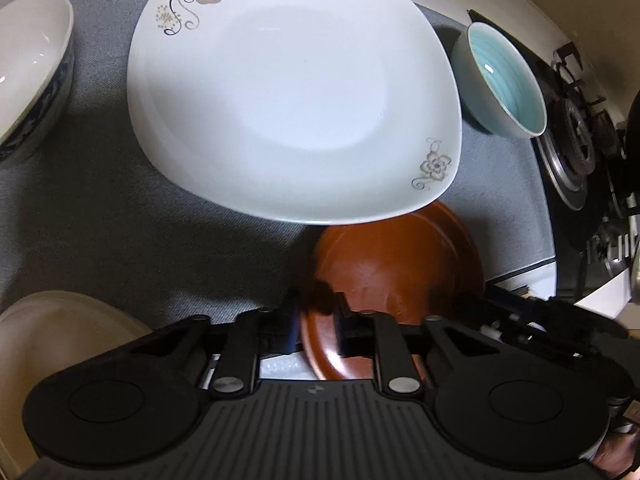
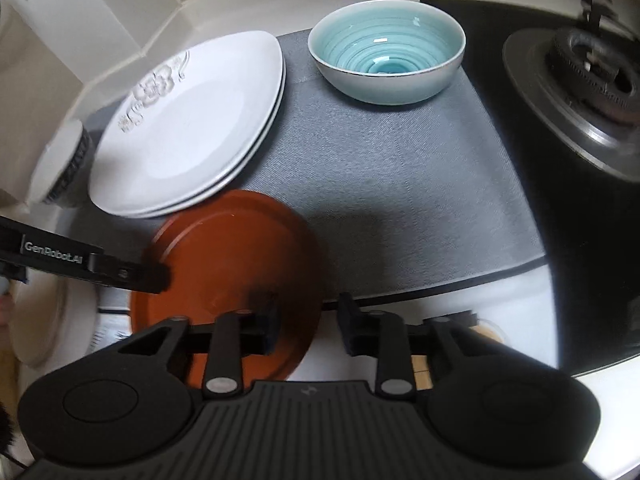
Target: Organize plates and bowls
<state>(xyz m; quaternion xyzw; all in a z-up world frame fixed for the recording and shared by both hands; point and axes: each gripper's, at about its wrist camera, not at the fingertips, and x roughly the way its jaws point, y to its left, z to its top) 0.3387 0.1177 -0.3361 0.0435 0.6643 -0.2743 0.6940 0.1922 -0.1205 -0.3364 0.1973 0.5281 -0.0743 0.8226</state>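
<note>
1. The left gripper (image 1: 316,320) has its jaws nearly closed on the near rim of the brown plate (image 1: 396,264), one finger on each side of the edge. From the right wrist view it comes in from the left and pinches the plate's left rim; the exact pad contact is hard to see, it's dark and blurry there.
2. The right gripper (image 2: 308,320) has its jaws well apart with nothing between them. Its left finger sits over the brown plate (image 2: 228,256); I can't tell whether it touches.
3. The brown plate's far edge is tucked under the white floral plates (image 1: 296,96), so part of it is hidden. They look like a stack of two (image 2: 188,120) from the right wrist view.
4. Beyond the brown plate to the right sits the teal bowl (image 2: 386,54) on the grey mat (image 2: 400,184).
5. The blue-patterned bowl (image 1: 32,68) is cut off at the left edge, left of the white plates.
6. The gas burner (image 2: 580,80) is further right, off the mat.
</note>
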